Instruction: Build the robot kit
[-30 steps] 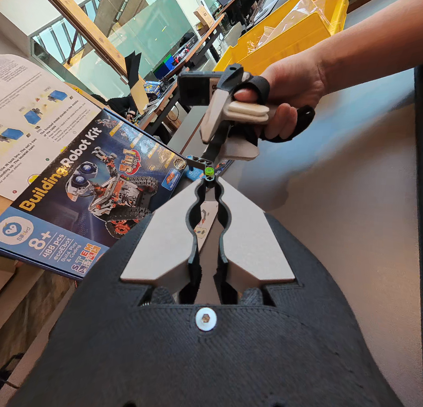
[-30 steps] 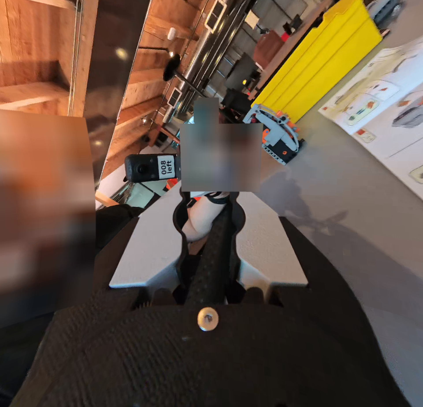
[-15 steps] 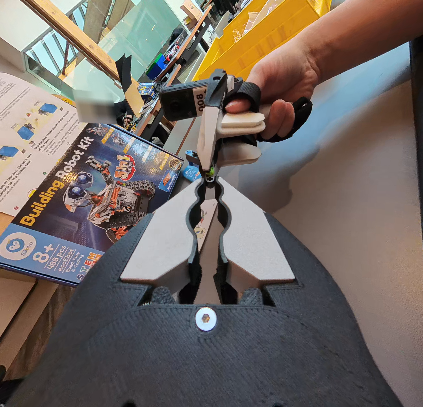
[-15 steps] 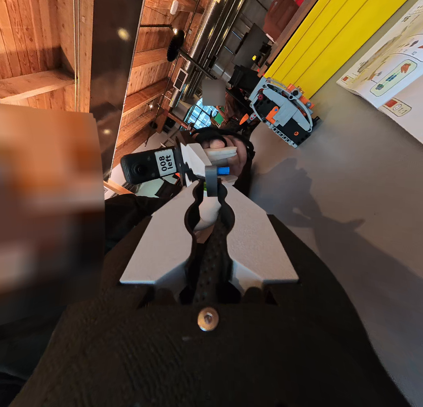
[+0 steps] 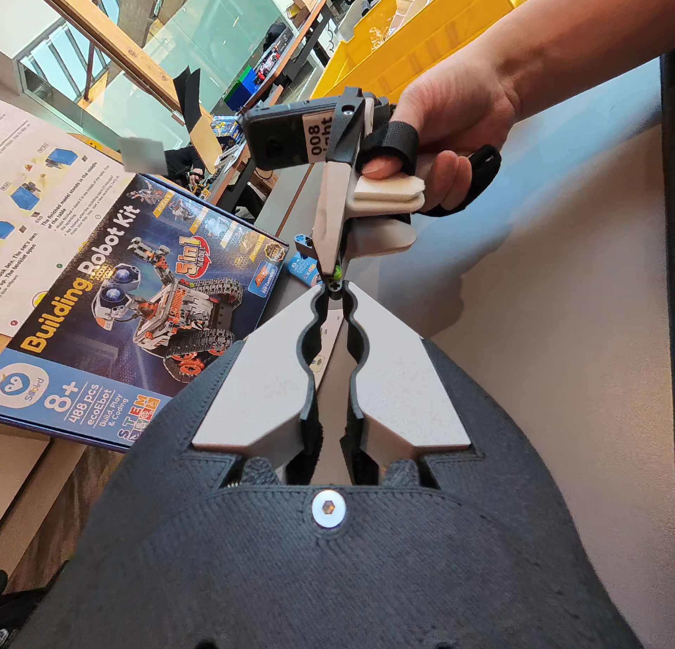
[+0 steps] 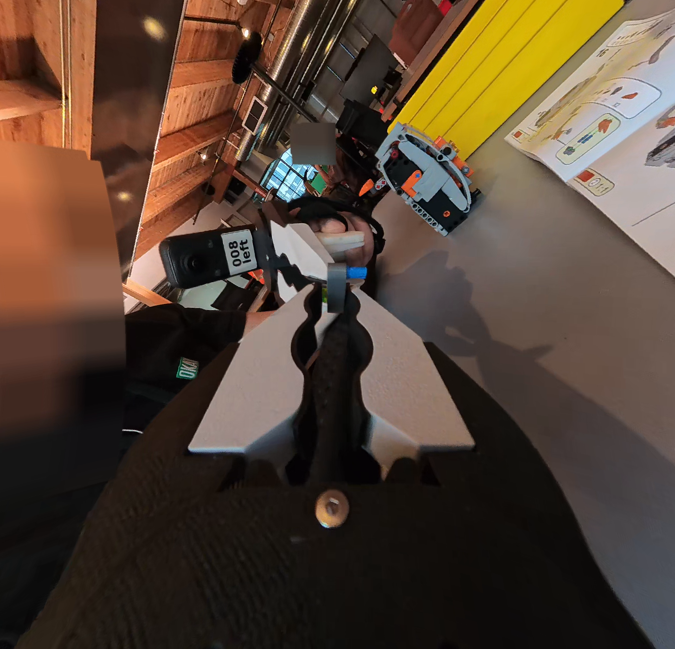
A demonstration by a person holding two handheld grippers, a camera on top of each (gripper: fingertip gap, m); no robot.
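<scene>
My left gripper (image 5: pixel 334 292) is shut on a small black connector (image 5: pixel 334 286) that carries a lime-green pin (image 5: pixel 336 272). My right gripper (image 6: pixel 334 297) is shut on a grey beam (image 6: pixel 336 288) with a blue pin (image 6: pixel 356 272) sticking out of it. The two grippers meet tip to tip above the grey table (image 5: pixel 548 339), and the two parts touch. In the left wrist view the right gripper (image 5: pixel 330 266) comes down from above, held by a hand (image 5: pixel 449 120). In the right wrist view the left gripper (image 6: pixel 310 277) shows just beyond the beam.
A blue robot kit box (image 5: pixel 138 303) and a printed sheet (image 5: pixel 36 193) lie at the left. Yellow bins (image 5: pixel 420 36) stand at the back. A partly built grey, black and orange model (image 6: pixel 427 182) stands by the bins, next to an open instruction booklet (image 6: pixel 621 138).
The right gripper has swung round, so its camera now faces the left view. The beam has turned from sideways to nearly end-on. The tips stay together.
</scene>
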